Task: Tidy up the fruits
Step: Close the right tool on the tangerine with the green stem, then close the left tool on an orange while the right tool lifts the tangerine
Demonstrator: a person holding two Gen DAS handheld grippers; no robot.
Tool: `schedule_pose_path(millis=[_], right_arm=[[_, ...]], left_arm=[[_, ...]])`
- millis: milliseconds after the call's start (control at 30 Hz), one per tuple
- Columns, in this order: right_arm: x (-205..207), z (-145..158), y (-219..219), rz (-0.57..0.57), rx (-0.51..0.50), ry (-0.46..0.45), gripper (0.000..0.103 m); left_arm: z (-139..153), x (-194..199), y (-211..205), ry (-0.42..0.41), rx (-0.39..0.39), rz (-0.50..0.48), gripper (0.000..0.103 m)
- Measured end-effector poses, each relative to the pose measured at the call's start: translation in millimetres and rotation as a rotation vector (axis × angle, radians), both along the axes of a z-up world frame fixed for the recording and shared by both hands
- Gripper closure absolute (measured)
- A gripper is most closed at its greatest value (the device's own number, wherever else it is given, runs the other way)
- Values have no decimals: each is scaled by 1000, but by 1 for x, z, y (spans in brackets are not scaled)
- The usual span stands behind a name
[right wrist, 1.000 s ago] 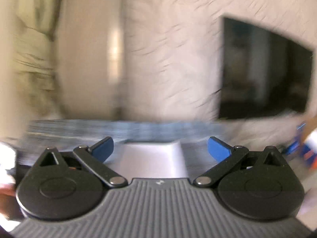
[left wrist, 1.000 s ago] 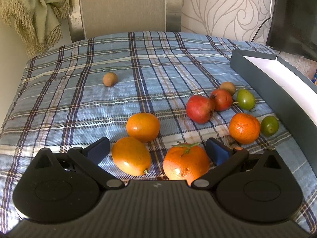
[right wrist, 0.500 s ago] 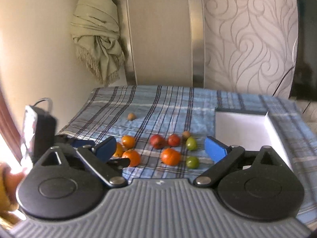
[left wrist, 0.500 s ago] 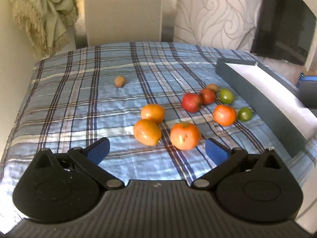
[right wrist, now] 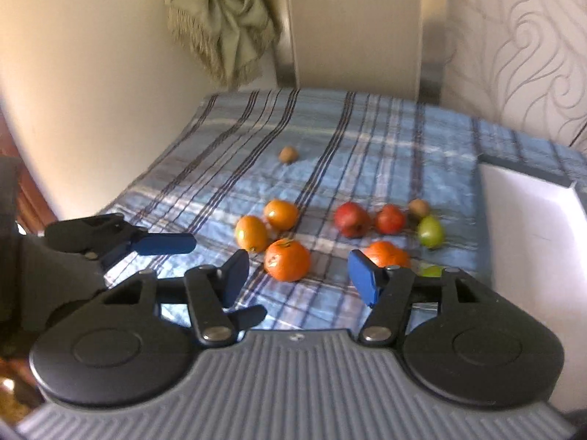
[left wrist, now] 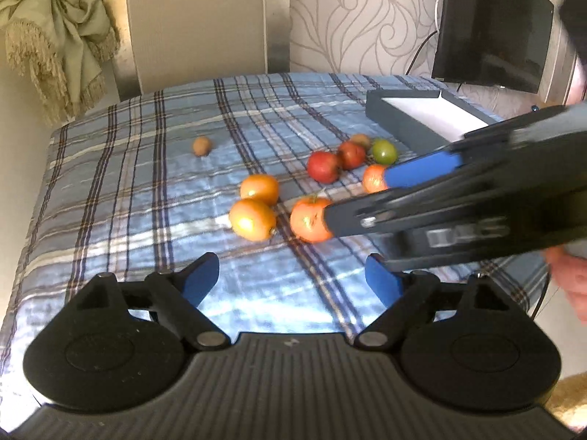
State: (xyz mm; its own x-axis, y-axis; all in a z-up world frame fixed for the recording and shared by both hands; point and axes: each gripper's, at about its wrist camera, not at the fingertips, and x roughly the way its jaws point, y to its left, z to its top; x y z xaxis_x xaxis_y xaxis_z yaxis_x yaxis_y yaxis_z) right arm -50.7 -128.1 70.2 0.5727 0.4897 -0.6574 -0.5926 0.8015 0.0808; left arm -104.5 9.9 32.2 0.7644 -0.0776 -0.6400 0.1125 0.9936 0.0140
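R gripper (right wrist: 297, 275) reaches in across L gripper (left wrist: 293, 278) view, hiding part of the orange (left wrist: 310, 219); both jaws just narrowing, nothing between. Box (left wrist: 403, 119) probably empty.

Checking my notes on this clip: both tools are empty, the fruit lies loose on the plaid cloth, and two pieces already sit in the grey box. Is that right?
Not quite. The grey box holds no fruit: the left wrist view shows its white inside bare. The rest stands: the left tool and right tool are empty, and the fruit, like the stemmed orange, lies loose on the plaid cloth.
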Motion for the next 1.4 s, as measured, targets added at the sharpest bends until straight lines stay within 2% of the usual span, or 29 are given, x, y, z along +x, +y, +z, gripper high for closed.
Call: schedule_pose_path(millis=[200, 233, 267, 300, 333, 467, 600, 733, 967, 1167, 1267, 1333, 1400], right_arm=[[23, -26, 22, -15, -57, 56, 41], [26, -30, 24, -16, -64, 62, 43], [28, -33, 27, -14, -72, 71, 49], [31, -35, 29, -3, -79, 85, 59], [33, -37, 30, 10, -65, 106, 63], [34, -36, 28, 5, -53, 109, 64], [29, -20, 13, -30, -12, 113, 65], [11, 3, 2, -32, 6, 63, 65], [-26, 36, -12, 14, 45, 0, 65], [-44, 51, -18, 14, 52, -32, 65], [-47, 54, -23, -9, 55, -33, 65], [-47, 53, -28, -27, 54, -29, 65], [-47, 53, -31, -46, 54, -22, 65]], left_arm=[[-1, -9, 15, 6, -1, 38, 13], [-1, -10, 16, 8, 0, 42, 13], [-1, -11, 19, 10, 1, 48, 13], [-2, -11, 20, 10, 0, 52, 13], [-2, -11, 22, 11, -1, 57, 13], [-2, -10, 27, 14, -8, 71, 13], [-1, -6, 27, 3, -15, 67, 13], [-1, 3, 25, -13, -21, 70, 13], [-3, 35, 22, -12, -51, 90, 15], [-9, 61, 20, 25, -61, 108, 30], [-11, 67, 22, 33, -72, 116, 42], [-14, 71, 23, 47, -83, 110, 56], [-16, 71, 22, 49, -77, 118, 60]])
